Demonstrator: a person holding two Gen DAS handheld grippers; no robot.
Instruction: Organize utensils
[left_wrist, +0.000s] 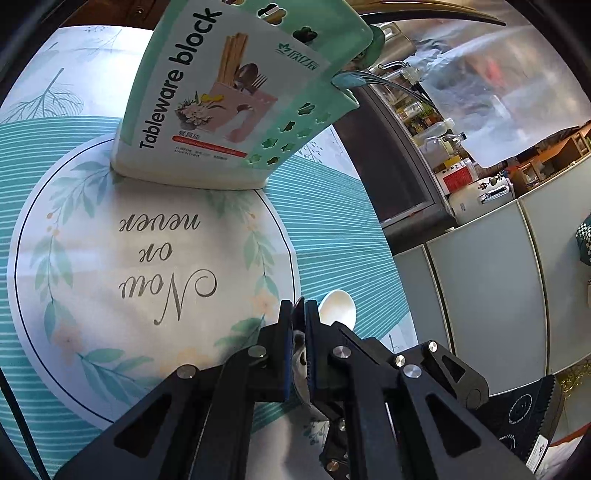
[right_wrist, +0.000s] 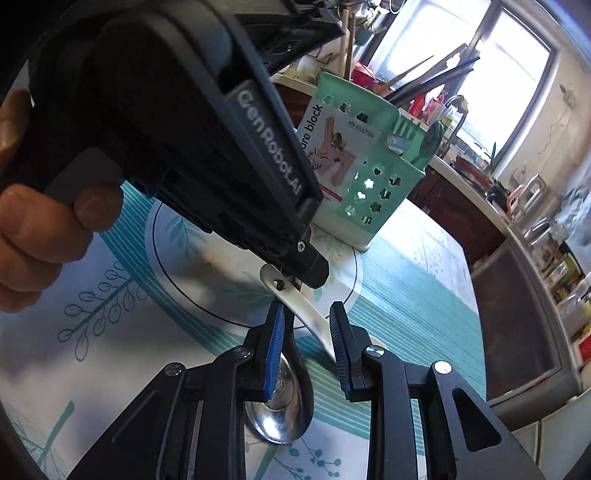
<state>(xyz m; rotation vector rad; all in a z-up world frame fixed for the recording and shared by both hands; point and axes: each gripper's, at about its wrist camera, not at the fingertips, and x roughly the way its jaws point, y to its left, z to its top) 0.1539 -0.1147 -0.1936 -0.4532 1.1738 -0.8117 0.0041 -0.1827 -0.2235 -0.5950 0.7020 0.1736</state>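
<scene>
My left gripper (left_wrist: 300, 306) is shut on the handle of a white ceramic spoon (left_wrist: 338, 308), whose bowl shows just past the fingertips. In the right wrist view the same left gripper (right_wrist: 314, 271) pinches the white spoon (right_wrist: 295, 299) near its holed end. The spoon runs down between the fingers of my right gripper (right_wrist: 306, 332), which stands open; its pads do not press on it. A metal spoon (right_wrist: 280, 406) lies on the cloth under the right gripper's left finger. The mint-green tableware holder (left_wrist: 229, 92) (right_wrist: 362, 166) stands upright beyond, with several utensils in it.
A person's hand (right_wrist: 44, 229) grasps the left gripper's body. The tablecloth (left_wrist: 147, 258) bears a printed circle with lettering. The table edge (left_wrist: 373, 221) runs along the right, with grey cabinets (left_wrist: 480, 277) and a crowded counter with bottles (right_wrist: 554, 258) beyond.
</scene>
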